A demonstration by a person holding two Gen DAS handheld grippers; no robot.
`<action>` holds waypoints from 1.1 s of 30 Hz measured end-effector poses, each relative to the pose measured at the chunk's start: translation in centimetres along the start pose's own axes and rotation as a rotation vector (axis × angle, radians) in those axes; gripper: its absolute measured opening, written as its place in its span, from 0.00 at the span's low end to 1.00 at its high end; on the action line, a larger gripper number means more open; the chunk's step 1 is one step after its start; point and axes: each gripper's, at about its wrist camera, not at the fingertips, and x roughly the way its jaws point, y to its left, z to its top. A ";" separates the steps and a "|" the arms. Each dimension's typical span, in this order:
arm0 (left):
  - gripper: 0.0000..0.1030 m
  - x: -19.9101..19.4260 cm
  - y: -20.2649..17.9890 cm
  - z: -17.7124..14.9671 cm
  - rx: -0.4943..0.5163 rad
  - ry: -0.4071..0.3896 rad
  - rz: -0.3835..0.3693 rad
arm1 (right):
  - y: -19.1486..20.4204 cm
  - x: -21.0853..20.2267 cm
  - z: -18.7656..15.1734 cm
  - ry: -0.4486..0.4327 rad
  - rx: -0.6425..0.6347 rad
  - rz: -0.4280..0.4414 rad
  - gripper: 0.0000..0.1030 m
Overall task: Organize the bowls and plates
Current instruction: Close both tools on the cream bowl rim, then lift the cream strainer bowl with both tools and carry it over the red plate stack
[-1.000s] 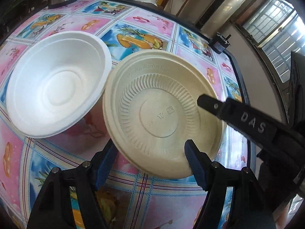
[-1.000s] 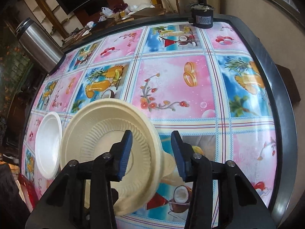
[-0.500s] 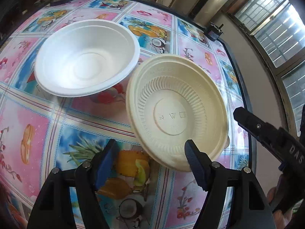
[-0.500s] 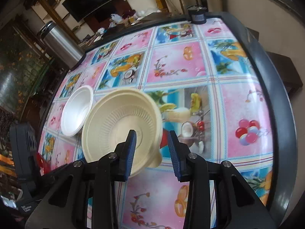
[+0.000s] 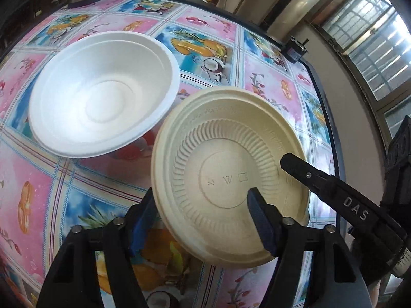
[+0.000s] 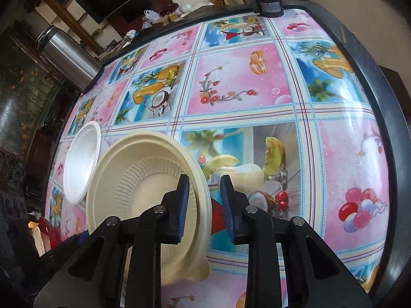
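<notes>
A cream ribbed plate [image 5: 226, 154] hangs tilted above the tablecloth, close beside a white foam bowl [image 5: 102, 92] that rests on the table. My right gripper [image 6: 205, 205] is shut on the plate's [image 6: 143, 179] right rim; one of its fingers [image 5: 321, 179] reaches in over the plate in the left wrist view. My left gripper [image 5: 201, 195] straddles the plate's near rim, one finger under it and one over the inside. Its jaws are closing and I see no firm pinch. The white bowl [image 6: 82, 161] lies just left of the plate.
The round table [image 6: 380, 107] has a black rim and a glossy pink and blue fruit-print cloth. A small black device [image 6: 268, 5] sits at its far edge. A steel bin [image 6: 66, 56] stands beyond the table. Something red [image 6: 48, 231] shows low at the left.
The left gripper's jaws have come closer together and now straddle the plate's near rim. The right gripper's jaws have narrowed onto the far rim, and its finger is back over the plate.
</notes>
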 end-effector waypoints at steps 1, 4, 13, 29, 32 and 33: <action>0.31 -0.1 -0.1 -0.1 0.025 -0.008 0.036 | -0.2 -0.4 -0.5 -0.008 0.004 -0.003 0.21; 0.18 -0.3 0.4 -0.4 0.049 0.015 0.022 | -0.2 -1.6 -2.2 -0.004 -0.005 0.032 0.21; 0.16 -3.2 3.7 -3.8 0.110 0.057 0.022 | 2.8 -5.1 -9.5 -0.011 -0.063 0.056 0.21; 0.16 -10.4 9.7 -12.9 0.245 -0.017 0.130 | 8.6 -5.4 -22.7 -0.056 -0.014 0.099 0.21; 0.17 -10.8 10.0 -13.8 0.266 -0.028 0.140 | 10.2 -5.7 -24.2 -0.071 -0.043 0.060 0.21; 0.17 -11.0 10.2 -14.1 0.267 -0.033 0.140 | 10.7 -6.0 -24.6 -0.080 -0.052 0.042 0.21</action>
